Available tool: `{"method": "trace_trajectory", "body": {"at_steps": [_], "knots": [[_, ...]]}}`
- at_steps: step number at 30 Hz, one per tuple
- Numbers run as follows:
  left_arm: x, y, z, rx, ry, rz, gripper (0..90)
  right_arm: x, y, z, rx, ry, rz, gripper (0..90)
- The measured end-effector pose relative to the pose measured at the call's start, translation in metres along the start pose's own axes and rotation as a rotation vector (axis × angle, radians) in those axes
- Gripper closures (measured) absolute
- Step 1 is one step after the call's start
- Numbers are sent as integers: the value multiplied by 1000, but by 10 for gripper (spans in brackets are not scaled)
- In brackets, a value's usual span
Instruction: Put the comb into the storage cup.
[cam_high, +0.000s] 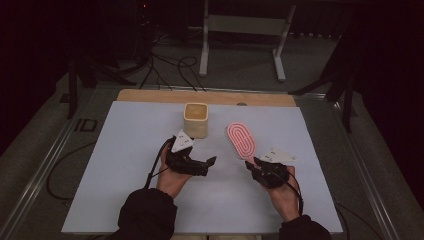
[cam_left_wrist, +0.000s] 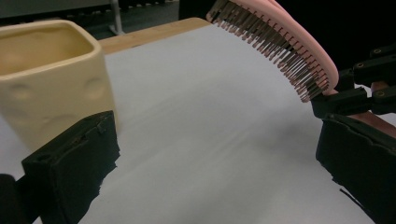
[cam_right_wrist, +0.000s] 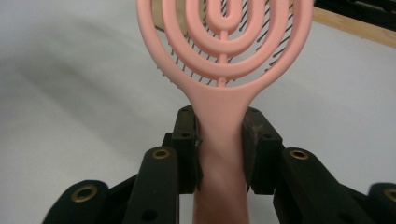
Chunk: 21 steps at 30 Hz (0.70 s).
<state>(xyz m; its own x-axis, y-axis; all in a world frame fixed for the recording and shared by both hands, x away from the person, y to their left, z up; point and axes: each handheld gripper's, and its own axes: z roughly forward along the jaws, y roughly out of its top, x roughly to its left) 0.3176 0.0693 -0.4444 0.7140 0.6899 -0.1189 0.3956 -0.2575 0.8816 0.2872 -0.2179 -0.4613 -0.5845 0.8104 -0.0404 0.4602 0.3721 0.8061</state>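
Note:
A pink oval hairbrush (cam_high: 241, 139) with a ring-patterned back rises off the table, its bristles facing down. My right gripper (cam_high: 253, 165) is shut on its handle (cam_right_wrist: 220, 140), a pad pressed to either side. Left of the brush stands a cream square cup (cam_high: 196, 120), upright and empty at the top. My left gripper (cam_high: 207, 166) lies just in front of the cup and points right toward the brush. Its jaws stand wide apart with bare mat between them (cam_left_wrist: 215, 186). The cup (cam_left_wrist: 51, 79) rises behind its left jaw, and the brush bristles (cam_left_wrist: 280, 44) hang at the upper right.
A pale grey mat (cam_high: 125, 165) covers the table, with a wooden strip (cam_high: 150, 96) along the far edge. Beyond it are cables (cam_high: 170, 70) on the floor and a white stand (cam_high: 240, 35). A metal rail (cam_high: 45, 165) runs along the left side.

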Motion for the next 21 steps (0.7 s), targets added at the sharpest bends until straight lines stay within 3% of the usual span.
{"method": "trace_trajectory", "body": {"at_steps": [21], "knots": [[-21, 16, 34, 4, -86, -35, 0, 14, 5, 0, -26, 16, -32, 696]]}}
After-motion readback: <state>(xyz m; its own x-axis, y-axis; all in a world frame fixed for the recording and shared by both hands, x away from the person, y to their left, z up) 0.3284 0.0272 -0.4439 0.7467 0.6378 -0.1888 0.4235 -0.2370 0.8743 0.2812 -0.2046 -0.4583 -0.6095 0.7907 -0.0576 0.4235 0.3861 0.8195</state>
